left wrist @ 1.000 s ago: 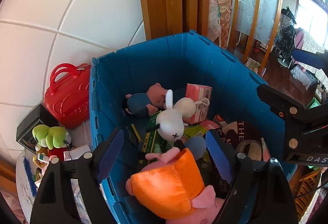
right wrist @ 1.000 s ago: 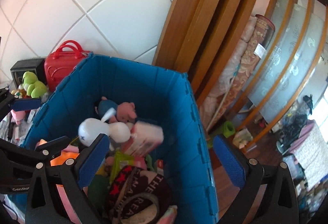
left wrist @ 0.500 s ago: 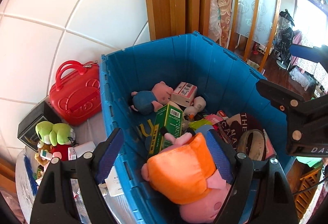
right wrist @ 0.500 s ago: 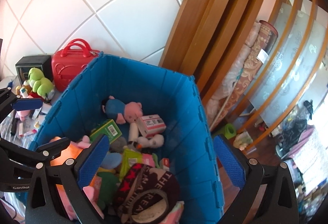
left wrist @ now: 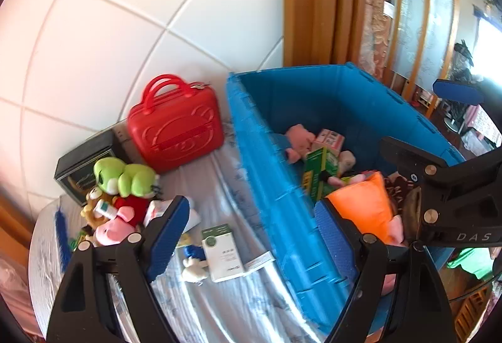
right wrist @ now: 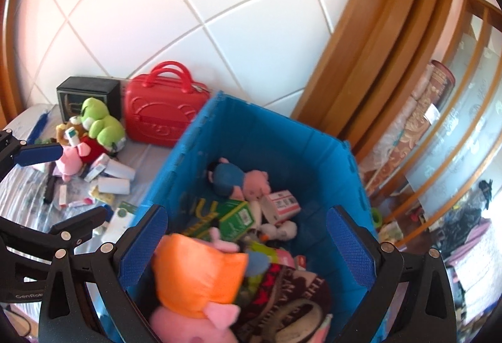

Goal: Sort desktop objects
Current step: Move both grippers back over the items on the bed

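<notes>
A: Your left gripper (left wrist: 251,233) gapes wide and empty over the bin (left wrist: 282,202) wall; this view shows a white box (left wrist: 222,252) on the table.

B: Your right gripper (right wrist: 248,245), wide and empty too, shows the bin's floor: blue-shirted pig (right wrist: 238,181), green box (right wrist: 237,217).

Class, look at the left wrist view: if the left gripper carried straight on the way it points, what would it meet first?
Probably the near wall of the blue crate, or the cloth-covered table beside it; depth is unclear. The left gripper is open and empty.
</notes>
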`<state>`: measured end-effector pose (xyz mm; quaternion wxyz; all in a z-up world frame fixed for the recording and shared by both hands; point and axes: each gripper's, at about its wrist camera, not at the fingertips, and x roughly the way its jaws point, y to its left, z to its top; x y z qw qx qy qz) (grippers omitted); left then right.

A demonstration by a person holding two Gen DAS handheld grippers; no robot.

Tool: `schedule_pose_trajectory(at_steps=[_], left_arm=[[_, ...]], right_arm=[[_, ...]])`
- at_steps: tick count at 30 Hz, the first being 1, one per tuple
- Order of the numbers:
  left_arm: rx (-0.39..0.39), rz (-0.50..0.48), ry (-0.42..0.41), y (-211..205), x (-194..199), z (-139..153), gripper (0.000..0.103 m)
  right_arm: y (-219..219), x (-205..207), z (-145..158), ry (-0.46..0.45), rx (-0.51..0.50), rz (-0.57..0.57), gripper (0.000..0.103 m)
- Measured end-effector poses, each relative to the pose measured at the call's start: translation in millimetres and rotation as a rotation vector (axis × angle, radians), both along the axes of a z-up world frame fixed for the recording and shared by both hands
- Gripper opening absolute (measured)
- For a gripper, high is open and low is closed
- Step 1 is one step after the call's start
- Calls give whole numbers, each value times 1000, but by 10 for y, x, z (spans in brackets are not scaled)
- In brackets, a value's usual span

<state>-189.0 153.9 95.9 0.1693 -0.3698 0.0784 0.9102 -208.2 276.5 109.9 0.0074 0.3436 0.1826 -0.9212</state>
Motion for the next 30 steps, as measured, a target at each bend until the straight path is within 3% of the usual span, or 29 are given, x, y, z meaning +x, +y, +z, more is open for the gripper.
schedule_pose_trajectory(at_steps=[8, 15, 24, 30], left_arm=[[16, 165, -32, -1115, -25, -336, 82], [10, 295, -49, -1968, -25, -761, 82], [19, 408, -149, -2785, -61, -1686, 82], [29, 450, -264, -2959, -208, -2352, 82]], right_arm=[[-886, -98, -232, -46, -71, 104, 103], [-1543, -214, -780, -132, -167, 163, 103], [-1967, -337, -1641, -239, -189, 157, 103], [-2072, -446, -2229, -328, -213, 124, 103]])
